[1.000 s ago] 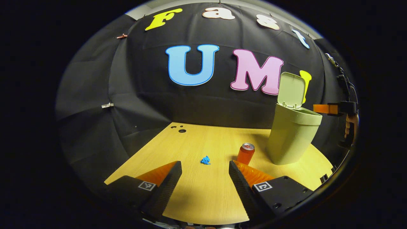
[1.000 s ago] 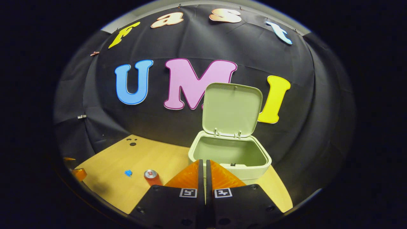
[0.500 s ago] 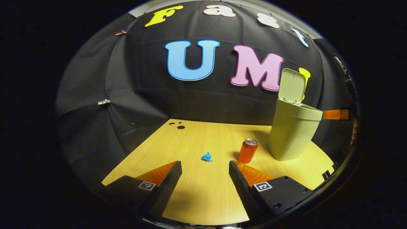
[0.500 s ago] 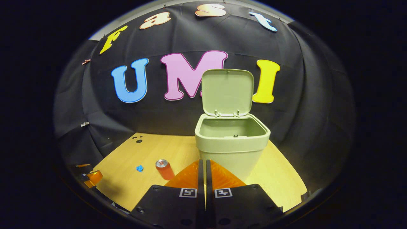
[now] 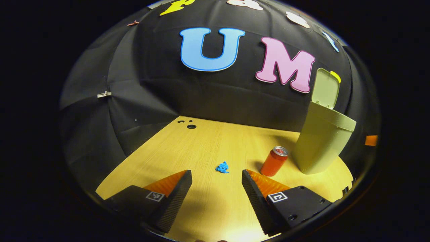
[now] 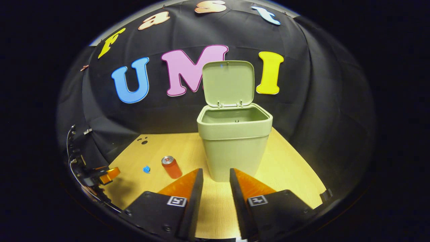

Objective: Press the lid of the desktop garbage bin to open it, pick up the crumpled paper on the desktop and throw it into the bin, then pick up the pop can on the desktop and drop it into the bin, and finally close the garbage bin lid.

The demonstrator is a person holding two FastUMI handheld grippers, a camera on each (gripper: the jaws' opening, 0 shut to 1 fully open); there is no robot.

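the garbage bin (image 6: 234, 141) stands upright on the wooden desktop (image 6: 295, 174) with its lid (image 6: 228, 83) swung up and back on its hinge, so the first step, pressing the lid open, looks done. the inside that shows in the right gripper view seems bare, though its bottom is hidden by the rim

the crumpled paper (image 5: 222, 167), a small blue wad, lies loose on the desktop, apart from the bin and near the pop can (image 5: 274, 161). the can stands upright just beside the bin's base, between the paper and the bin. neither has been picked up, so both throws and the closing of the lid are left to do

the left gripper (image 5: 217, 183) hangs over the desktop with its jaws wide apart and nothing between them; the paper sits just ahead of the gap, roughly centred, so by my reading the paper pickup is the step in hand. the right gripper (image 6: 213, 181) points at the front of the bin, jaws a little apart and empty, clear of the bin wall

at the left edge of the right gripper view the left gripper shows again, low over the desktop edge, well apart from the can
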